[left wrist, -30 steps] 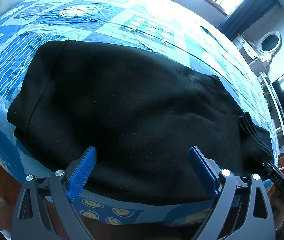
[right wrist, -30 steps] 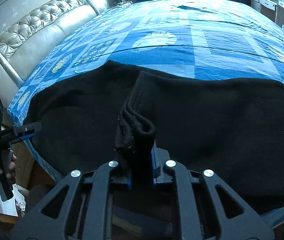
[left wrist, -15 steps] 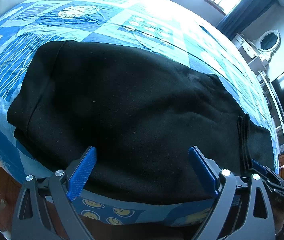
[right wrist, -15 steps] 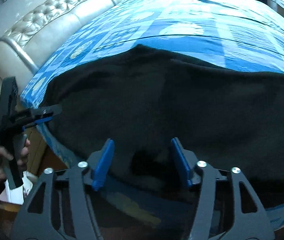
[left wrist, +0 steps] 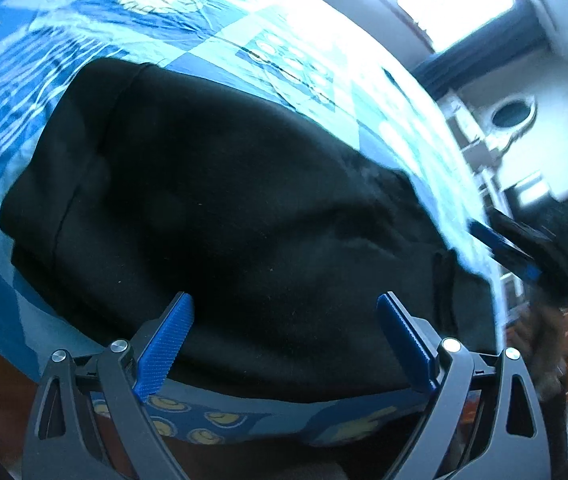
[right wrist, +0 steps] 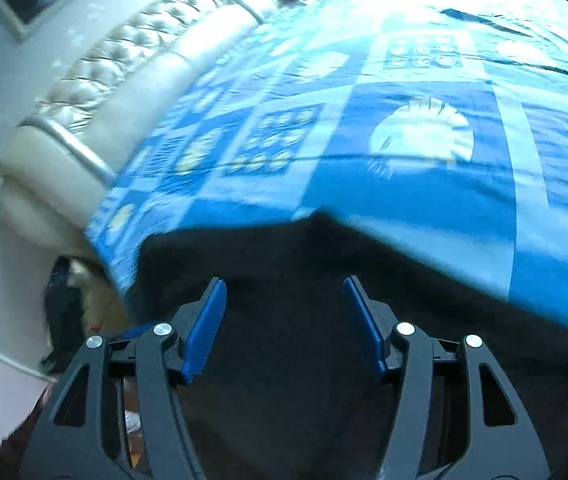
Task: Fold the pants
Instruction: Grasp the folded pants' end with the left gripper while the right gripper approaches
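Right wrist view: right gripper [right wrist: 284, 328], jaws just opened and empty, has released the folded black fabric pants [right wrist: 304, 360]; left gripper [left wrist: 284, 344] also gapes. Fold laid.

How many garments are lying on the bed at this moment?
1: the black pants, folded, at the near edge of the bed, below both open grippers. Anything beneath them would be hidden.
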{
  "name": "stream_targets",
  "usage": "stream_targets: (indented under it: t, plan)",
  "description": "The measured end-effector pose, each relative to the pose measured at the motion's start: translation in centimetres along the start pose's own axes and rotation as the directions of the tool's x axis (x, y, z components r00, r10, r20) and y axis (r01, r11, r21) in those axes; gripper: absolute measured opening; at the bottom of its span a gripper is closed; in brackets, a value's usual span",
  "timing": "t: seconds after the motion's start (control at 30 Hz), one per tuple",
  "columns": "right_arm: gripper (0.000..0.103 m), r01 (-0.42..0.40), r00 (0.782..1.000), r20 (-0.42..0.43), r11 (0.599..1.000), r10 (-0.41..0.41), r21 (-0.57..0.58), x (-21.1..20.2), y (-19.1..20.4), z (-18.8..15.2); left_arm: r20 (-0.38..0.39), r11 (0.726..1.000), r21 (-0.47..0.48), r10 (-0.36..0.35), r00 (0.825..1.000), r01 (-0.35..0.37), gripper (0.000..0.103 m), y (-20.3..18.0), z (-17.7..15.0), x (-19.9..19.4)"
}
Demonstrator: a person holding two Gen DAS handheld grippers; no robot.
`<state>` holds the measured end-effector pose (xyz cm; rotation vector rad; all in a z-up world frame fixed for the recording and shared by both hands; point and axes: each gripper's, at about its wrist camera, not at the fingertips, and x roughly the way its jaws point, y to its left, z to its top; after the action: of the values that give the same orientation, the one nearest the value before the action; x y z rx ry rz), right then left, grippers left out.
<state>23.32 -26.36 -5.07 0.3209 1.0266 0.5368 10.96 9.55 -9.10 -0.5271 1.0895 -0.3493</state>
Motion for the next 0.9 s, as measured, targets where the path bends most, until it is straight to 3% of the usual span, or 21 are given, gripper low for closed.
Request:
stream_targets:
  t: [0.1, 0.3, 0.33, 0.37, 0.43, 0.53, 0.63, 0.67, 0.73, 0.77, 0.8, 0.87, 0.9]
  plan:
    - [0.061, 0.025, 0.998, -0.054, 1.000, -0.026, -0.002, 3.3, -1.4, 2.8, 0.002, 1.000, -0.015, -0.025, 1.000, 0.025, 0.091, 0.4, 0.1, 0.0]
    - [0.061, -0.075, 0.980, -0.182, 0.997, 0.079, 0.028, 7.9, -3.2, 4.2, 0.008, 0.999, -0.007, -0.042, 0.999, 0.042, 0.091, 0.5, 0.1, 0.1]
    - [0.057, -0.076, 0.978, -0.192, 0.997, 0.079, 0.027, 8.4, -3.4, 4.2, 0.011, 0.999, -0.010, -0.048, 0.999, 0.048, 0.091, 0.6, 0.1, 0.0]
    - [0.033, -0.079, 0.977, -0.198, 0.997, 0.082, 0.023, 8.6, -3.4, 4.0, 0.013, 0.998, -0.014, -0.054, 0.998, 0.054, 0.091, 0.7, 0.1, 0.0]
    - [0.017, -0.080, 0.974, -0.210, 0.997, 0.082, 0.018, 9.0, -3.5, 4.0, 0.014, 0.998, -0.024, -0.064, 0.998, 0.064, 0.091, 0.8, 0.0, -0.1]
    - [0.009, -0.056, 0.986, -0.158, 0.998, 0.057, 0.012, 8.9, -3.7, 4.4, 0.015, 0.996, -0.037, -0.077, 0.997, 0.077, 0.091, 1.1, 0.1, -0.2]
    - [0.005, 0.064, 0.990, -0.130, 0.997, -0.059, 0.038, 9.1, -4.9, 4.8, 0.019, 0.996, -0.031, -0.085, 0.996, 0.086, 0.091, 1.1, -0.1, -0.3]
    - [0.005, 0.064, 0.989, -0.134, 0.997, -0.056, 0.052, 9.2, -5.2, 4.8, 0.020, 0.996, -0.023, -0.085, 0.996, 0.086, 0.091, 1.1, -0.3, -0.4]
    - [0.010, 0.049, 0.997, -0.059, 0.996, -0.044, 0.074, 7.5, -5.2, 4.8, 0.022, 0.996, -0.007, -0.083, 0.996, 0.084, 0.091, 0.9, -0.3, -0.6]
    - [0.017, 0.022, 0.999, -0.031, 0.997, -0.020, 0.078, 6.7, -4.9, 4.7, 0.028, 0.996, -0.003, -0.087, 0.996, 0.087, 0.091, 0.8, -0.3, -0.8]
    - [0.026, -0.019, 1.000, 0.008, 0.996, 0.019, 0.085, 5.3, -4.5, 4.5, 0.030, 0.996, -0.001, -0.093, 0.995, 0.093, 0.091, 0.8, -0.4, -1.0]
    - [0.063, -0.091, 0.993, 0.084, 0.992, 0.084, 0.088, 2.7, -3.6, 3.5, 0.022, 0.993, -0.007, -0.115, 0.993, 0.115, 0.091, 1.1, -0.3, -1.5]
    - [0.066, -0.123, 0.988, 0.102, 0.989, 0.114, 0.082, 1.7, -3.1, 2.8, 0.014, 0.990, -0.029, -0.136, 0.991, 0.137, 0.091, 1.6, -0.1, -1.9]
